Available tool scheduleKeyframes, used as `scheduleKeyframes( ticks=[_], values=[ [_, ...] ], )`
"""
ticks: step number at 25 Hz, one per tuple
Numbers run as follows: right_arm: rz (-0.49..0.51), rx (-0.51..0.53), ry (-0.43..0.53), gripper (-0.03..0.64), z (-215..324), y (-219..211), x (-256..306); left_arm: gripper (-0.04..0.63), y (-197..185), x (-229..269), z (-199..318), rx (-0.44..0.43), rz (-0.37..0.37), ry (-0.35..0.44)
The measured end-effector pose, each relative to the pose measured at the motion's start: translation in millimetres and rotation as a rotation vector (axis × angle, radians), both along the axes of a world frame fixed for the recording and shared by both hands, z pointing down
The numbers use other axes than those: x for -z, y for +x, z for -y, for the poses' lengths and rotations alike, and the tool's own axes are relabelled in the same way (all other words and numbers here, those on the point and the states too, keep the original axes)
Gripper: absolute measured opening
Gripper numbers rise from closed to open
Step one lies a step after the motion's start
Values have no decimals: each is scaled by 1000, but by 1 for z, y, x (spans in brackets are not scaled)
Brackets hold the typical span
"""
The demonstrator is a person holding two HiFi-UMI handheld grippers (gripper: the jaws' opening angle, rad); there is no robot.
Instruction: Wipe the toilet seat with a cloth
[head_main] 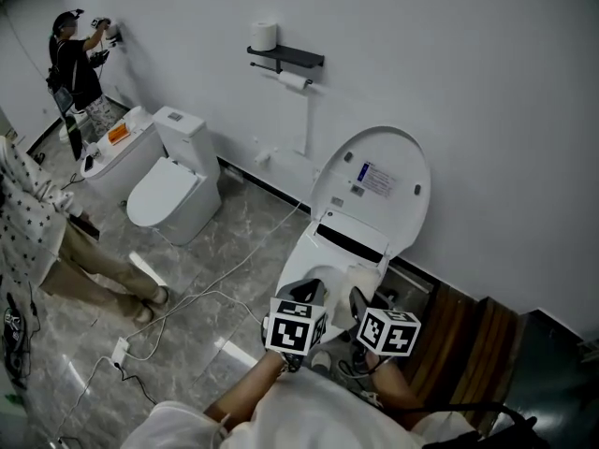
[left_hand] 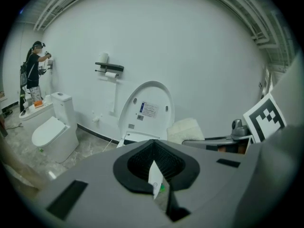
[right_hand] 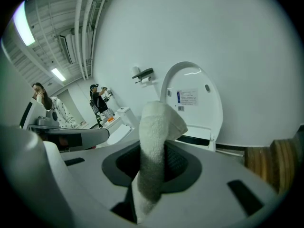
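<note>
**Over the open toilet, one gripper pinches the cloth**

Over the toilet bowl, the two grippers sit side by side, close to each other. The right gripper [right_hand: 154, 152] has its fingers pressed onto a fluffy white cloth [right_hand: 159, 125]. The cloth pokes up past the fingertips and flops over at the top. It is up in the air in front of the lid [head_main: 374, 181] and does not touch it.

The left gripper [left_hand: 153, 148] has its fingers pressed together. A thin white sliver shows in the slit between them, and I cannot tell what it is. From this gripper's view, the cloth sits just to the right.

The toilet seat [head_main: 304, 255] is the white ring just below and in front of both grippers. The lid stands up against the wall [head_main: 487, 82] with a label stuck on its inner side. From the head view I cannot tell if the cloth touches the seat.

Farther left, a second toilet [head_main: 173, 190] stands with its lid shut. A dark shelf [head_main: 285, 56] on the wall has a toilet paper roll [head_main: 265, 36] on top. A white cable [head_main: 215, 279] snakes over the grey floor to a power strip [head_main: 120, 351]. A person in dark clothes [head_main: 75, 59] reaches for the wall far back. Another person in dotted clothes [head_main: 23, 213] stands at the left edge. Brown wooden slats [head_main: 468, 335] lie to the right of the toilet.
</note>
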State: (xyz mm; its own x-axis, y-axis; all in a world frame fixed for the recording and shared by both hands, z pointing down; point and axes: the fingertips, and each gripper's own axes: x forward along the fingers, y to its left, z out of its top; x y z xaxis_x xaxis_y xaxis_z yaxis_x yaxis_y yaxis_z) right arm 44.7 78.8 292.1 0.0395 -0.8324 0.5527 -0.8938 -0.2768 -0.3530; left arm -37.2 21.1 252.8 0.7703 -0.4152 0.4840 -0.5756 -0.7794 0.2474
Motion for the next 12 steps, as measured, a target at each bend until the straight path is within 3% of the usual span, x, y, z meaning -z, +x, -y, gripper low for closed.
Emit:
scheduleKeyframes(
  ticks=[12],
  values=[
    [4, -15, 8, 100, 2, 12, 6, 11, 14, 4, 5, -5, -19, -5]
  ],
)
